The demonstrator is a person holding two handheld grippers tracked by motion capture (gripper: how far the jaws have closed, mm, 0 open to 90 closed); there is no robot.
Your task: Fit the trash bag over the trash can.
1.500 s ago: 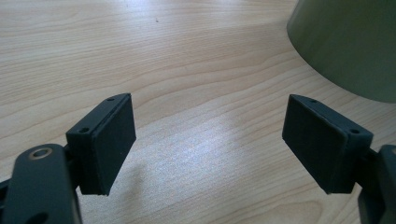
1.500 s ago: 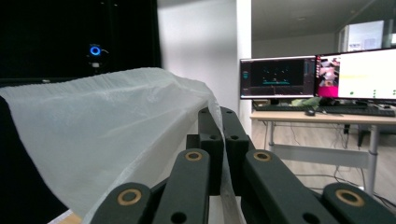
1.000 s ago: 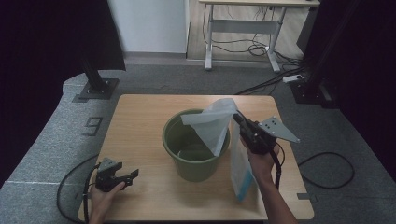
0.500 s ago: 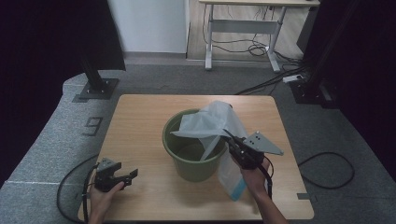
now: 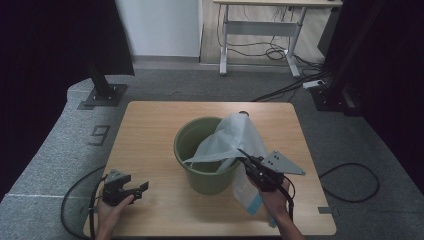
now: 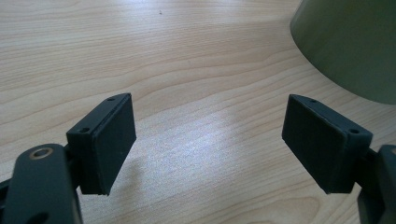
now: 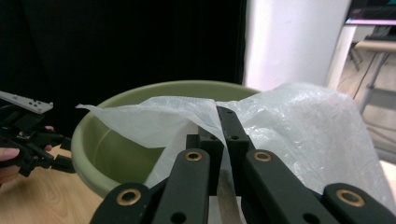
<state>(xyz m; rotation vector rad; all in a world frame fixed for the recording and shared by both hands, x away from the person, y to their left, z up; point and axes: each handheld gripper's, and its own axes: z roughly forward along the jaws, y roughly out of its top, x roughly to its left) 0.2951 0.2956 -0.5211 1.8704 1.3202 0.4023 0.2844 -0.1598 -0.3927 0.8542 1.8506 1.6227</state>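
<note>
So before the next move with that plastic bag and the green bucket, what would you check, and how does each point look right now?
1. Right gripper clamped on the plastic bag: ok.
2. Bag mouth spread around the whole rim of the green bucket: not ok, it drapes over one side.
3. Left gripper open and free to help: ok.
4. Bucket upright on the table: ok.
5. Bag free of tears: cannot tell.

- The right tongs [image 5: 245, 156], clamped on the plastic bag [image 5: 230, 140], have moved down and toward the near edge of the surface [image 5: 150, 130].
- The bag now drapes lower over the green bucket [image 5: 192, 145] rim.
</note>
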